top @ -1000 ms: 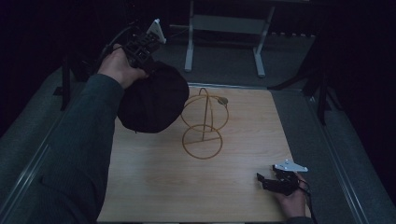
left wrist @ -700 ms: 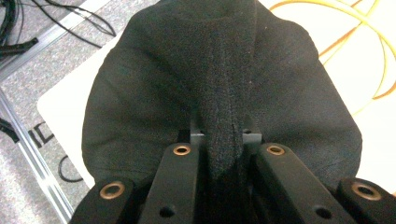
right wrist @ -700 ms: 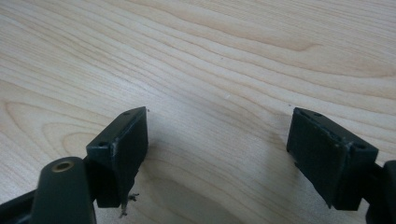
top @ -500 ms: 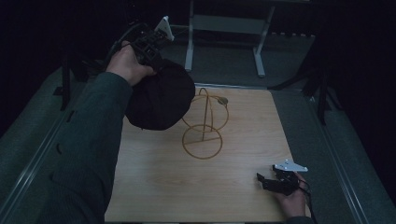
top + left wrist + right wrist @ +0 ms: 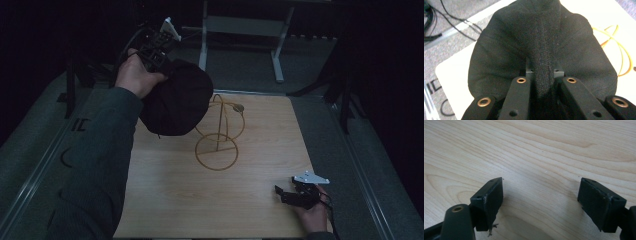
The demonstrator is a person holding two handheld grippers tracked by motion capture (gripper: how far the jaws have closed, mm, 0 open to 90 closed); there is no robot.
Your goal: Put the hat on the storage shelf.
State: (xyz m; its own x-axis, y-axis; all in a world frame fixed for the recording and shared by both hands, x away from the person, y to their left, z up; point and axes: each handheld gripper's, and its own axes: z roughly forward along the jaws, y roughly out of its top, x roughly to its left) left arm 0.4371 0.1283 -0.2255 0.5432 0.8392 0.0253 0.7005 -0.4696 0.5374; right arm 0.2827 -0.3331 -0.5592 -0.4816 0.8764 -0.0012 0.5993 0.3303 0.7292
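High view: left gripper (image 5: 159, 50) carries black hat (image 5: 176, 104) above table's (image 5: 165, 205) far-left corner, beside wire stand (image 5: 218, 135), likely to hang it there

Left gripper view: jaws clamp a fold of hat

Right gripper view: right gripper (image 5: 540, 202) wide, empty, idle at near-right edge

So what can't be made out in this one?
- Left gripper pads, left gripper view: buried in the pinched fold of the black hat.
- Wire stand top left, high view: behind the hat.
- Whether hat touches stand: dim, unclear.
- Right gripper body, right gripper view: cut by the bottom edge.
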